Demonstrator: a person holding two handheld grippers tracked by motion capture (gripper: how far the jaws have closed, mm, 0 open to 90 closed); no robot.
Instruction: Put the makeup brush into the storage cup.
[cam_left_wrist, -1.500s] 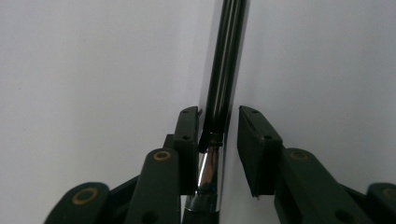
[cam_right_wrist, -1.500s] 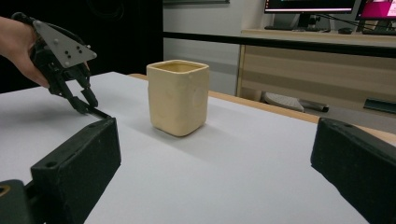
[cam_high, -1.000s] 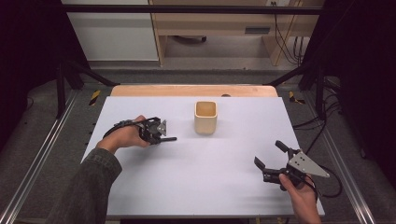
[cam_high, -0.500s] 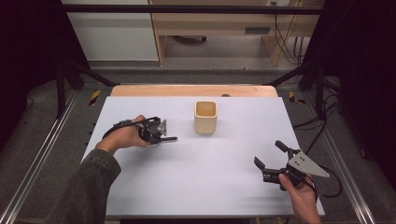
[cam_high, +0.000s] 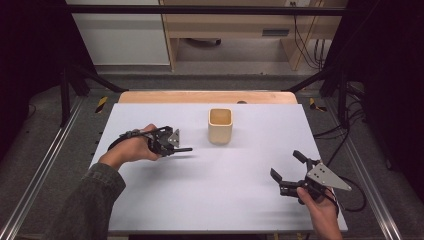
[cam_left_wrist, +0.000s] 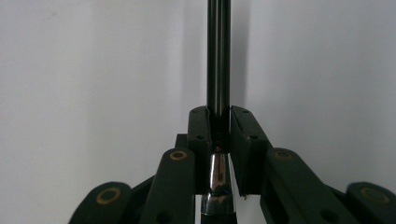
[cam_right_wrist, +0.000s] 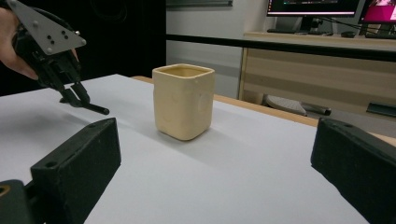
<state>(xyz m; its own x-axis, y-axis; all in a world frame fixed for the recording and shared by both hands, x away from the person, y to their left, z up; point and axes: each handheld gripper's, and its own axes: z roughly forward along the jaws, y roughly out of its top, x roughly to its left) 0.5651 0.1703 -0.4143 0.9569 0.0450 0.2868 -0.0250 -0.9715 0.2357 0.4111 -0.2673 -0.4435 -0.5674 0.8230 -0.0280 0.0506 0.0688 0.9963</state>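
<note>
My left gripper (cam_high: 176, 146) hovers just above the white table, left of centre, pointing right. It is shut on a thin black pen (cam_high: 184, 149) that sticks out past the jaws. In the left gripper view the pen (cam_left_wrist: 218, 56) runs straight up from between the closed jaws of the left gripper (cam_left_wrist: 218, 116), with a shiny metal section lower down. A cream square cup (cam_high: 220, 126) stands upright at the table's middle back, to the right of the pen tip. My right gripper (cam_high: 286, 165) rests at the front right, open with nothing between its jaws, and faces the cup (cam_right_wrist: 183, 100).
The white table top (cam_high: 225, 200) has a wooden strip (cam_high: 207, 96) along its far edge. Metal rails and black frame posts flank the table. In the right gripper view, the left gripper (cam_right_wrist: 70, 95) and pen (cam_right_wrist: 93, 108) sit left of the cup.
The left gripper has lifted slightly off the table with the pen still in its jaws. The right gripper and the cup have not moved.
</note>
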